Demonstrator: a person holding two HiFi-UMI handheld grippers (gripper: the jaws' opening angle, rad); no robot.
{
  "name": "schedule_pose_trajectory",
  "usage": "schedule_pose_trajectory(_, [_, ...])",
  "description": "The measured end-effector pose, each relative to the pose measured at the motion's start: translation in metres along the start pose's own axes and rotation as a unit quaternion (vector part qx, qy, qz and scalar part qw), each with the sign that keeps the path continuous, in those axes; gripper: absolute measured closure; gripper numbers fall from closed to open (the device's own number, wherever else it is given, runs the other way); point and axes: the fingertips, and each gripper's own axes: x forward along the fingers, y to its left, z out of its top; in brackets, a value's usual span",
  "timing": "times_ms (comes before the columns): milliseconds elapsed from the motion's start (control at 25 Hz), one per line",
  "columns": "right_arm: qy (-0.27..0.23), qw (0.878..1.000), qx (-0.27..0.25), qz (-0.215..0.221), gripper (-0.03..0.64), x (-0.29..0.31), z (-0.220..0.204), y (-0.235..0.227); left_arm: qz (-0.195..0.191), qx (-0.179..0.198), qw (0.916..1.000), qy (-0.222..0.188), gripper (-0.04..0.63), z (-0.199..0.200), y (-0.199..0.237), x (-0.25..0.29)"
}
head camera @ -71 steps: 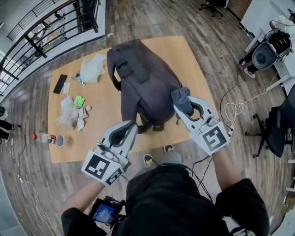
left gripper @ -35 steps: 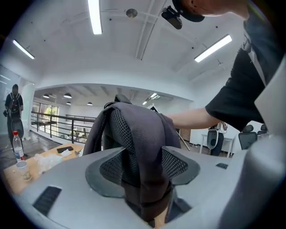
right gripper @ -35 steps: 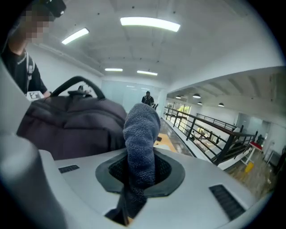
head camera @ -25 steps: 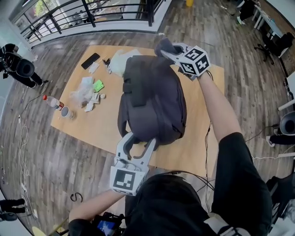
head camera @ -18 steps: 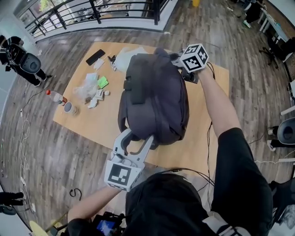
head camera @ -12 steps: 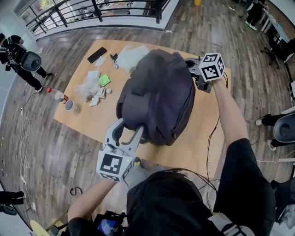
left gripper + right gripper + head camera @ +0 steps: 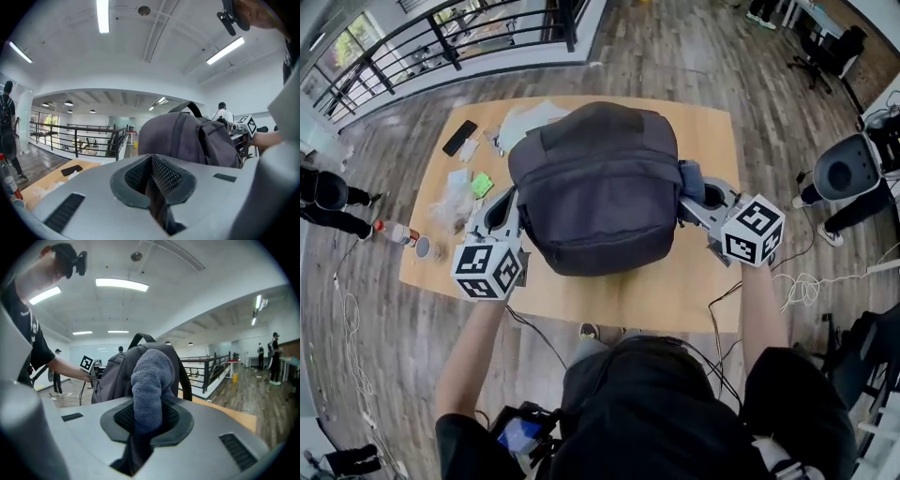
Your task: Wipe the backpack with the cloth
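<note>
- The backpack [image 7: 595, 192], dark grey, is seen standing upright at the middle of the wooden worktop [image 7: 675, 291], with its carry handle at the top.
- The left claw [image 7: 506, 199] is held level against the backpack's left side. Its jaws have just been closing and are now pressed together. In the left gripper view a thin dark strap [image 7: 157, 206] is pinched between the pads; it appears to belong to the backpack.
- The right claw [image 7: 698, 195] is held against the backpack's right side, roughly level with the left one.
- The cloth [image 7: 690, 178], a blue-grey towelling piece, is clamped between the right claw's jaws. In the right gripper view it is seen bunched and rising well above the pads, with the backpack just behind it. In the head view it is touching the backpack's right flank.
- Small things are scattered on the worktop's far left part, well apart from both claws:
  - a black phone [image 7: 459, 138];
  - a white plastic bag [image 7: 525, 117], partly hidden behind the backpack;
  - a green packet [image 7: 481, 184] among crumpled wrappers.
- A bottle [image 7: 394, 232] with a red cap and a cup [image 7: 422, 247] are seen at the worktop's left edge.
- A black railing [image 7: 441, 37] is seen beyond the worktop.
</note>
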Motion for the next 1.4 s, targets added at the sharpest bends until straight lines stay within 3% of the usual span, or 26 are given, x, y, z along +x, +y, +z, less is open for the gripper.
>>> schedule_pose_trajectory(40, [-0.004,1.0,-0.01,-0.017,0.557,-0.012,0.007,0.004,-0.004,-0.002,1.0,-0.002,0.58,0.001,0.002,0.002])
schedule_pose_trajectory(120, [-0.06,0.998,-0.003,-0.021,0.557,-0.038,0.041,0.021,-0.013,-0.014,0.9998,-0.002,0.58,-0.001,0.009,-0.003])
schedule_pose_trajectory(200, [-0.144,0.989,0.027,0.019,0.557,-0.058,0.092,0.052,-0.03,-0.026,0.9992,-0.002,0.58,-0.002,0.011,-0.012])
schedule_pose_trajectory(280, [-0.178,0.982,0.035,0.054,0.557,-0.052,0.129,0.083,-0.05,-0.026,0.9984,-0.004,0.58,-0.001,0.008,-0.023])
schedule_pose_trajectory(320, [-0.157,0.987,0.015,0.044,0.557,-0.036,0.135,0.092,-0.061,-0.018,0.998,-0.004,0.58,0.0,0.006,-0.029])
schedule_pose_trajectory(360, [-0.108,0.994,-0.027,0.003,0.557,-0.016,0.131,0.091,-0.071,-0.005,0.9974,-0.002,0.58,-0.001,0.005,-0.035])
schedule_pose_trajectory(400, [-0.037,0.993,-0.088,-0.07,0.557,0.003,0.122,0.081,-0.08,0.008,0.9968,0.0,0.58,-0.004,0.005,-0.042])
schedule_pose_trajectory(440, [0.038,0.973,-0.159,-0.16,0.557,0.017,0.112,0.064,-0.086,0.018,0.9961,0.003,0.58,-0.008,0.007,-0.05])
schedule_pose_trajectory(480, [0.096,0.941,-0.22,-0.238,0.555,0.025,0.105,0.049,-0.091,0.021,0.9956,0.006,0.58,-0.012,0.009,-0.059])
schedule_pose_trajectory(520, [0.127,0.916,-0.253,-0.285,0.549,0.032,0.101,0.041,-0.094,0.019,0.9953,0.007,0.58,-0.015,0.013,-0.069])
schedule_pose_trajectory(560, [0.137,0.908,-0.258,-0.3,0.549,0.041,0.1,0.042,-0.097,0.015,0.9951,0.007,0.58,-0.017,0.017,-0.078])
schedule_pose_trajectory(680, [0.129,0.928,-0.239,-0.256,0.549,0.085,0.098,0.071,-0.098,0.006,0.9951,0.004,0.58,-0.02,0.034,-0.101])
schedule_pose_trajectory(800, [0.09,0.949,-0.224,-0.203,0.549,0.132,0.11,0.117,-0.099,-0.003,0.9951,0.0,0.58,-0.022,0.046,-0.119])
schedule_pose_trajectory(880, [0.067,0.953,-0.237,-0.177,0.549,0.158,0.121,0.15,-0.106,-0.002,0.9944,-0.002,0.58,-0.023,0.05,-0.125])
schedule_pose_trajectory(960, [0.063,0.947,-0.264,-0.17,0.549,0.17,0.125,0.165,-0.114,-0.001,0.9935,-0.003,0.58,-0.024,0.055,-0.128])
schedule_pose_trajectory(1040, [0.082,0.939,-0.268,-0.2,0.549,0.162,0.122,0.144,-0.125,0.0,0.9922,-0.004,0.58,-0.023,0.058,-0.128])
schedule_pose_trajectory(1080, [0.102,0.927,-0.267,-0.241,0.549,0.148,0.119,0.121,-0.131,0.0,0.9914,-0.004,0.58,-0.022,0.06,-0.128])
schedule_pose_trajectory(1200, [0.157,0.869,-0.262,-0.388,0.549,0.08,0.112,0.045,-0.151,-0.005,0.9885,-0.002,0.58,-0.022,0.062,-0.129])
schedule_pose_trajectory(1240, [0.156,0.861,-0.247,-0.416,0.549,0.059,0.114,0.031,-0.156,-0.008,0.9877,-0.003,0.58,-0.022,0.062,-0.13])
schedule_pose_trajectory(1320, [0.146,0.858,-0.225,-0.438,0.549,0.042,0.122,0.021,-0.164,-0.012,0.9864,-0.009,0.58,-0.018,0.063,-0.131])
schedule_pose_trajectory(1400, [0.144,0.87,-0.23,-0.412,0.549,0.065,0.123,0.034,-0.168,-0.017,0.9855,-0.016,0.58,-0.014,0.062,-0.129])
